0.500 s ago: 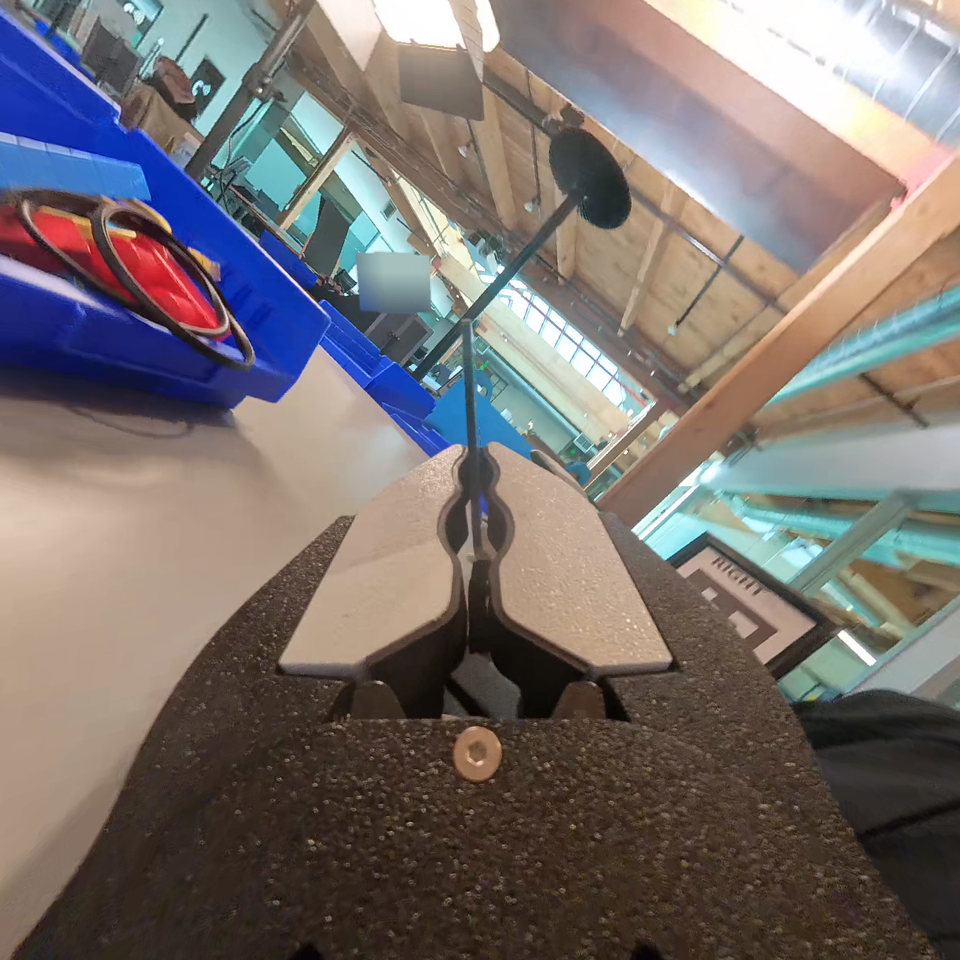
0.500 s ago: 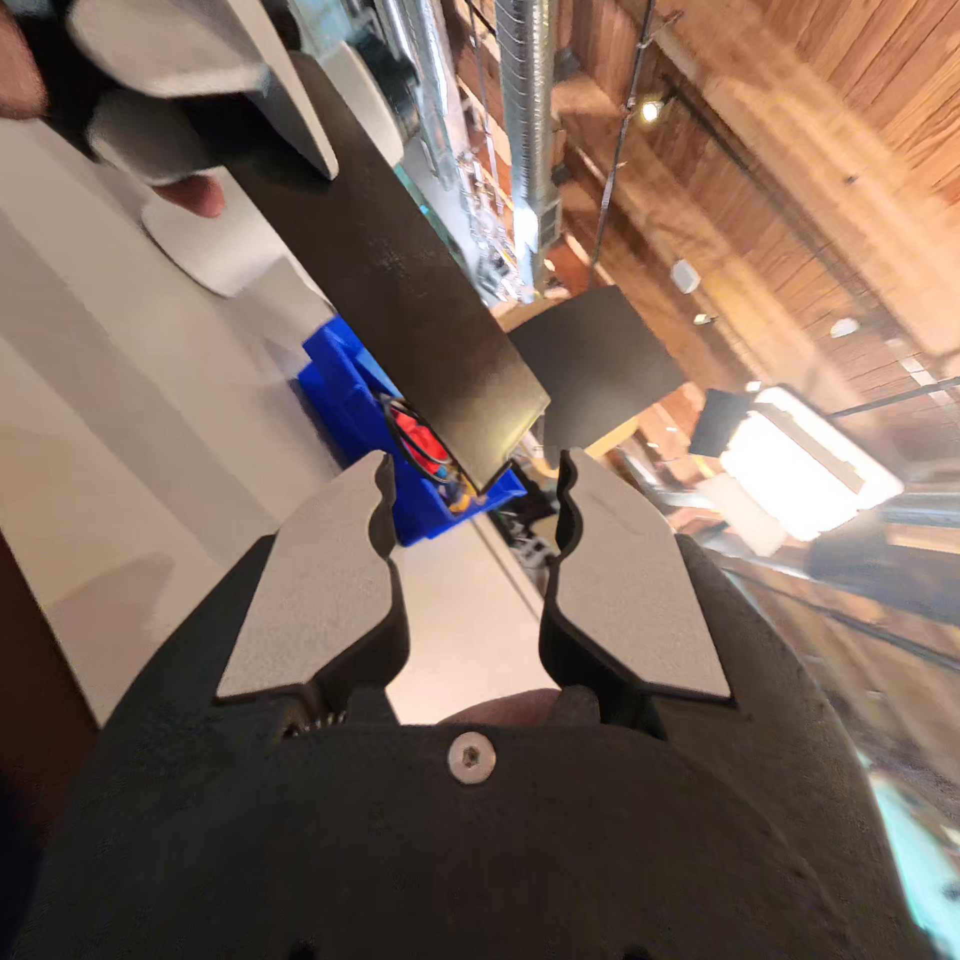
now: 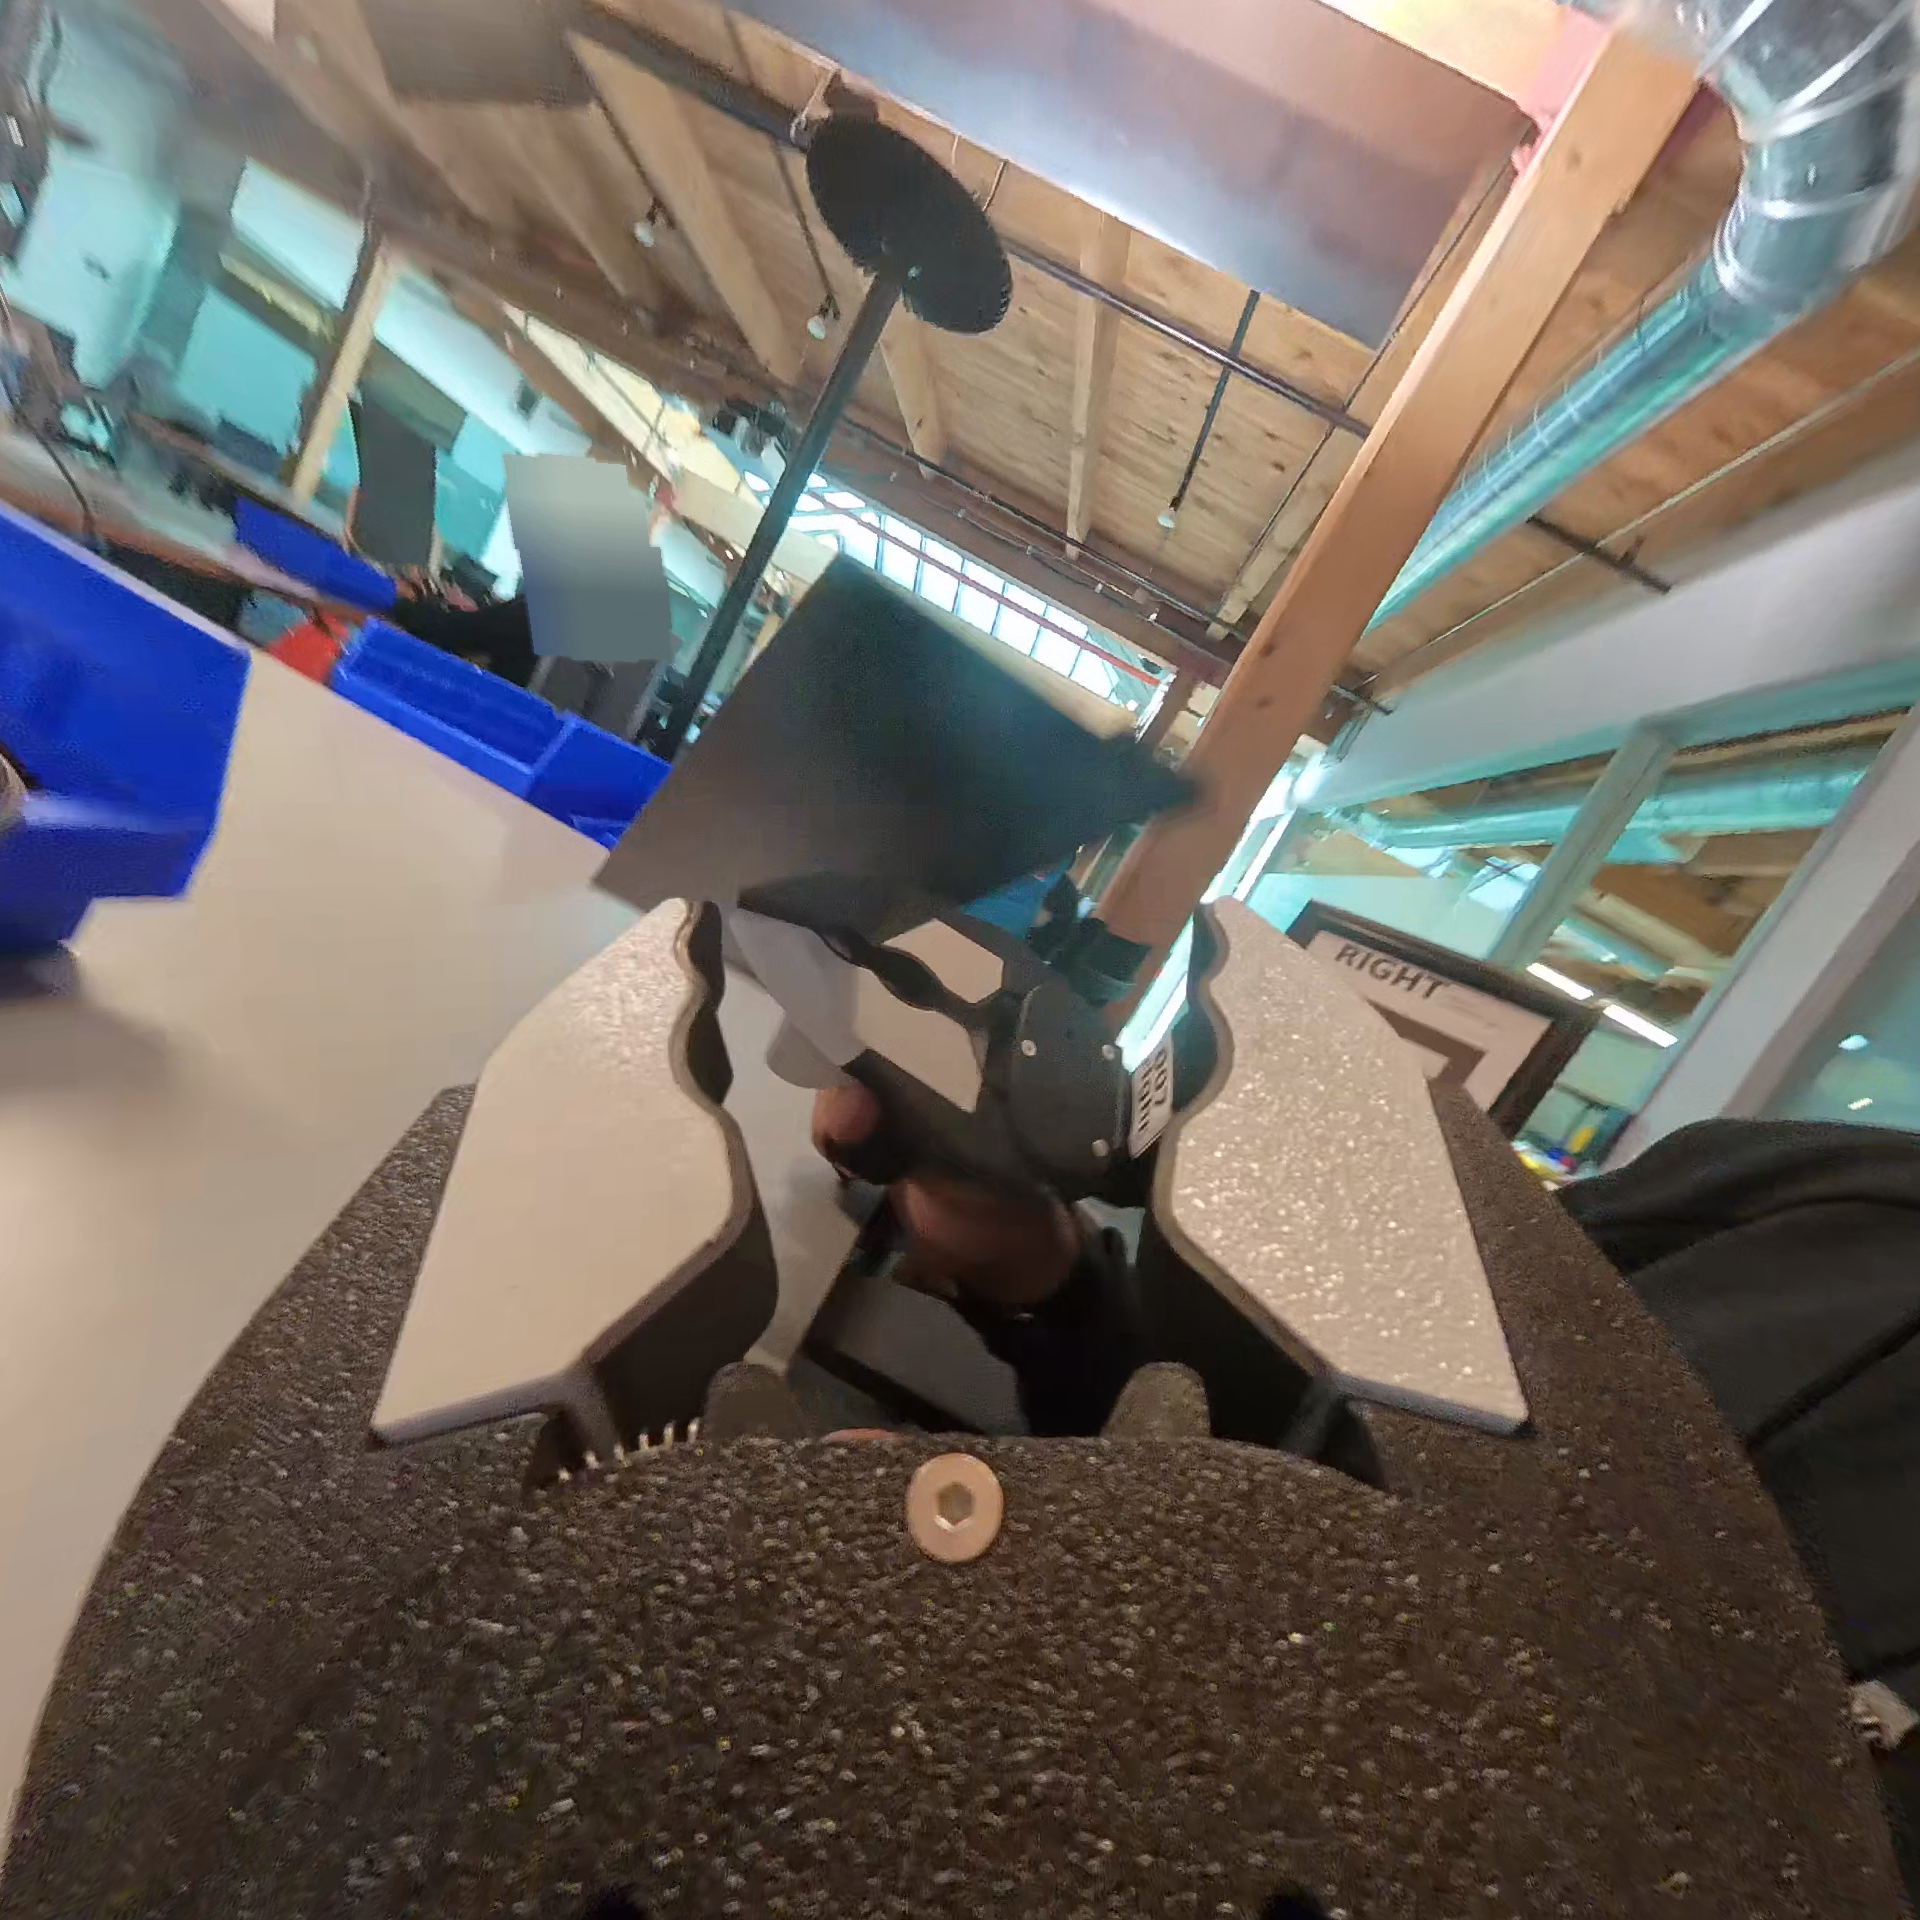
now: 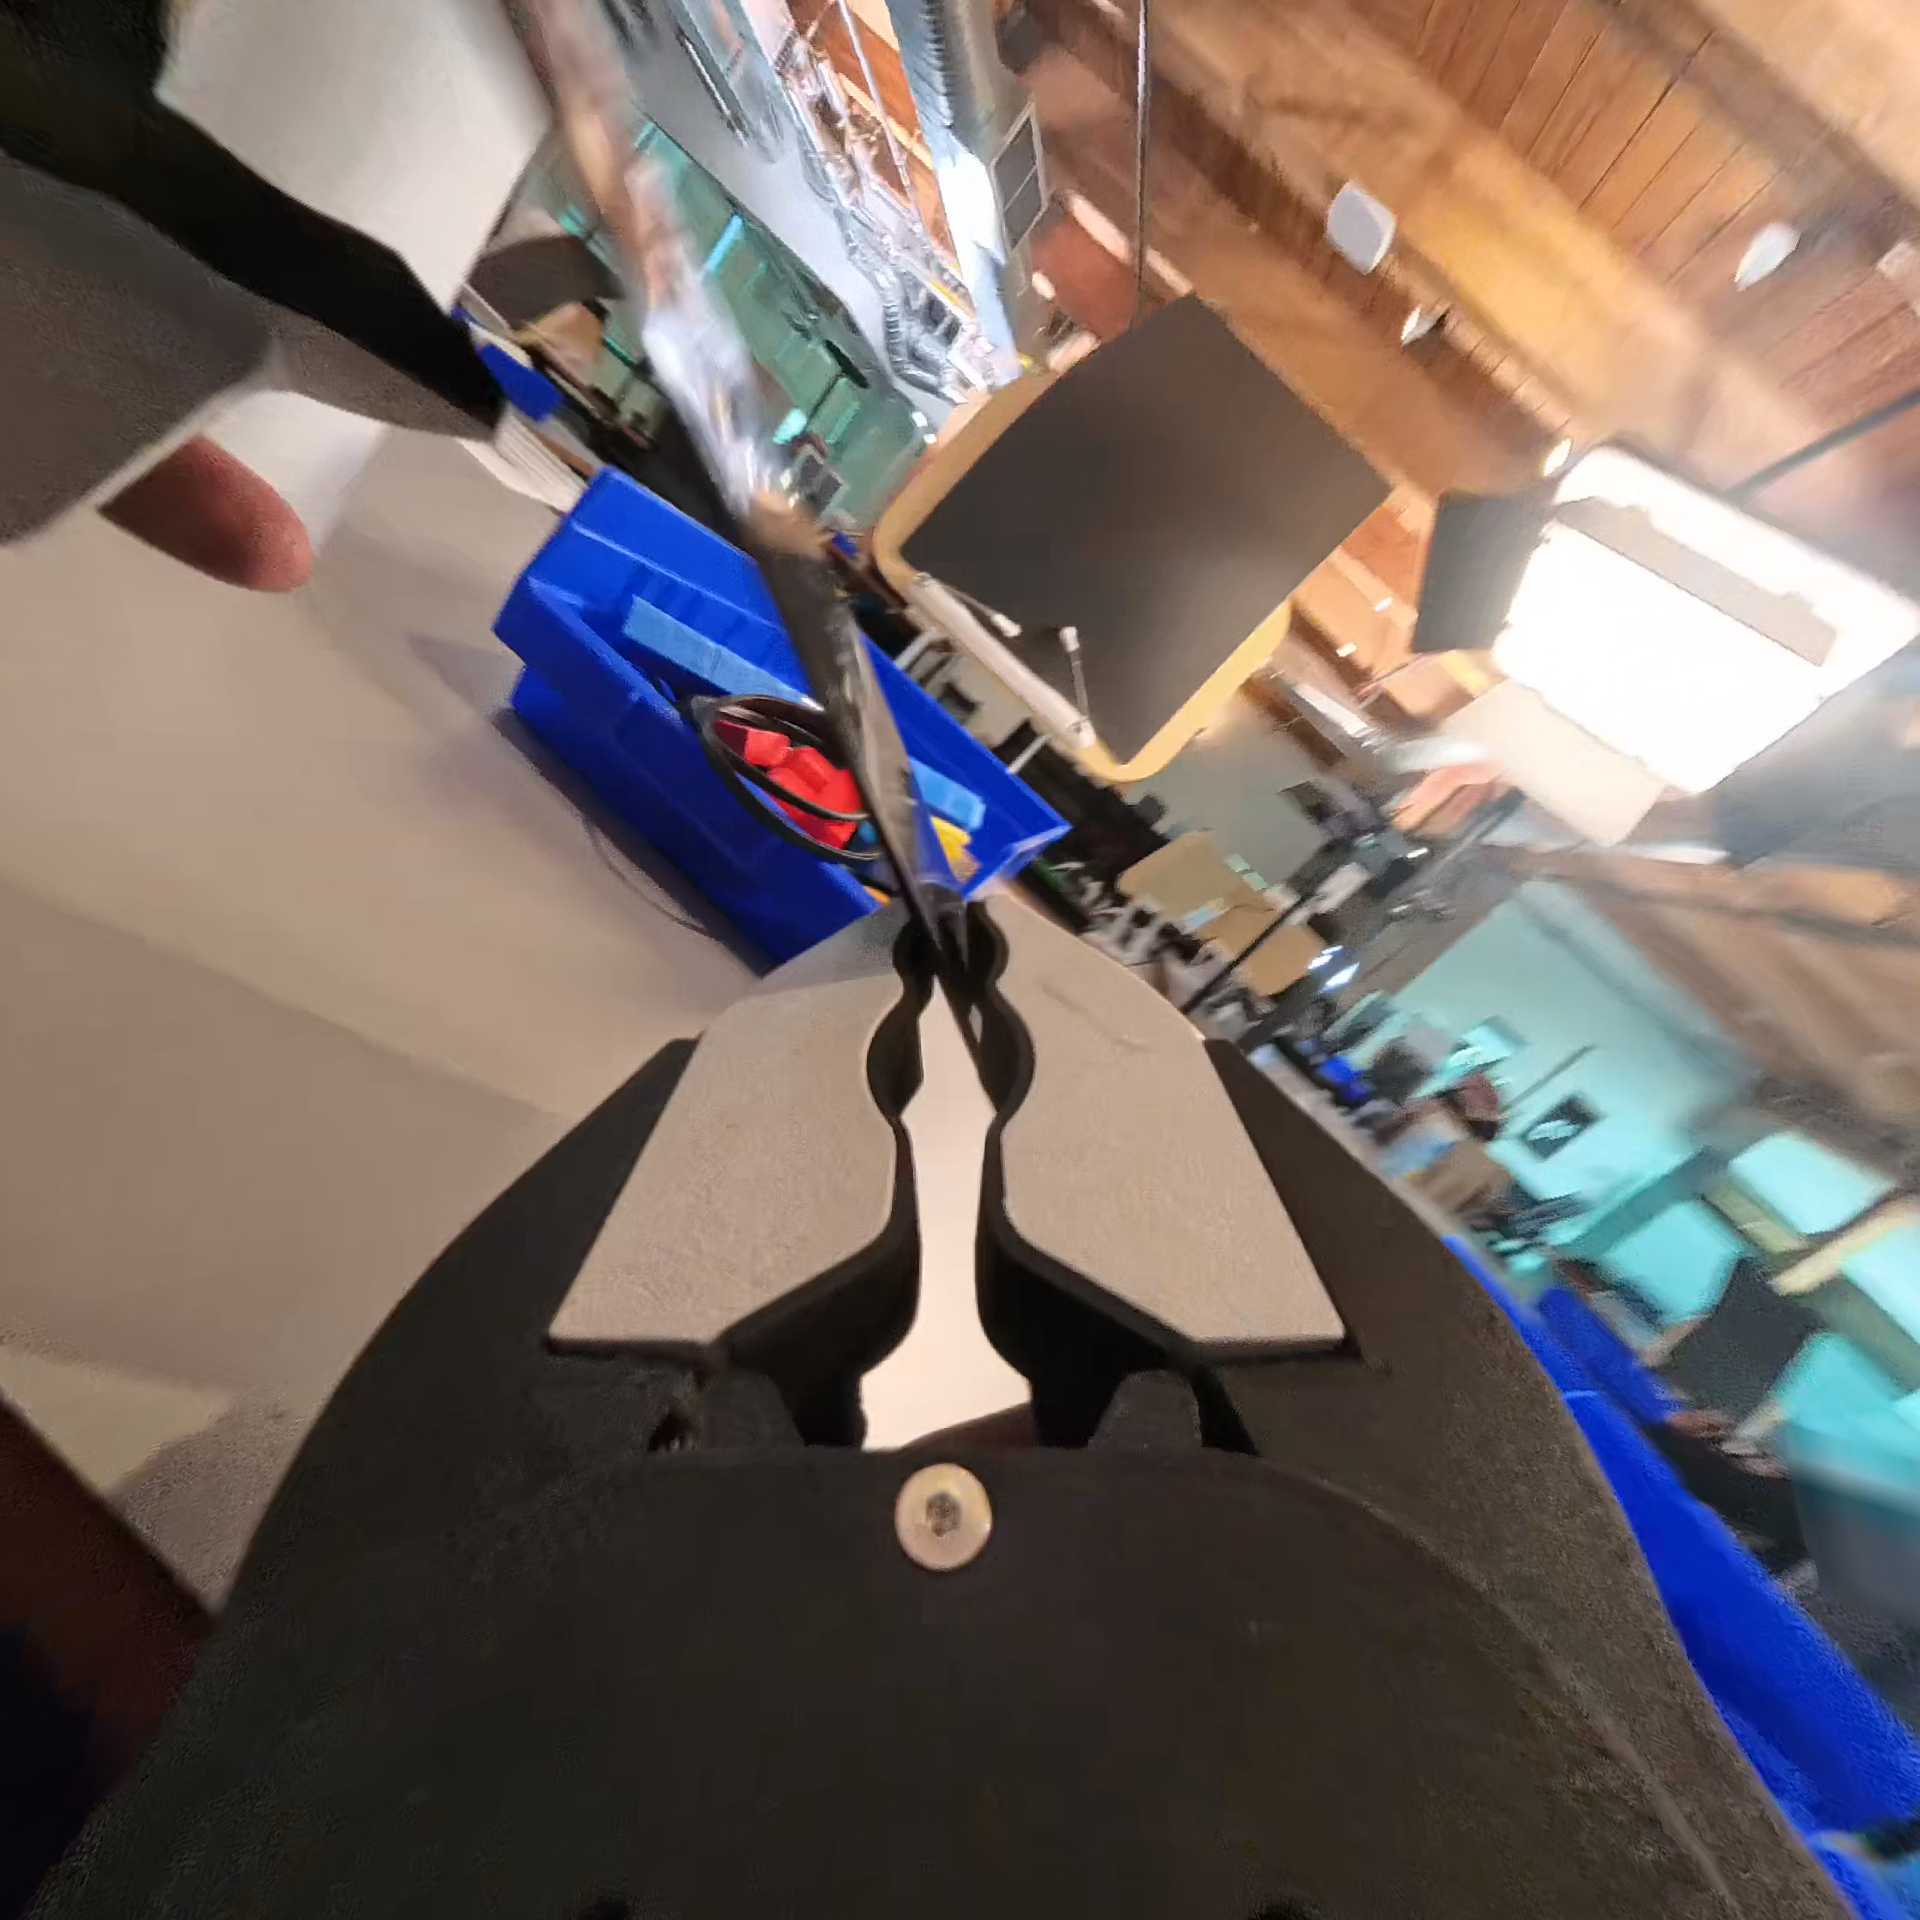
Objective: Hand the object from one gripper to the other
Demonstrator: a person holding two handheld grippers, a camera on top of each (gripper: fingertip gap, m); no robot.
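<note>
1. Left wrist view: the left gripper has its jaws spread wide with nothing between them. Just past them the right gripper pinches the bottom edge of a thin black sheet, which sticks up tilted over the grey table. Looks like the handoff is basically done.

2. Right wrist view: the right gripper is nearly closed, tips clamped on the sheet, seen edge-on and blurry. The grip only catches a thin margin, so I'd guess a quick swing could twist it loose. The blue bin sits close ahead and the left gripper is up at the left, so the clearest way out is up and toward the right.
</note>
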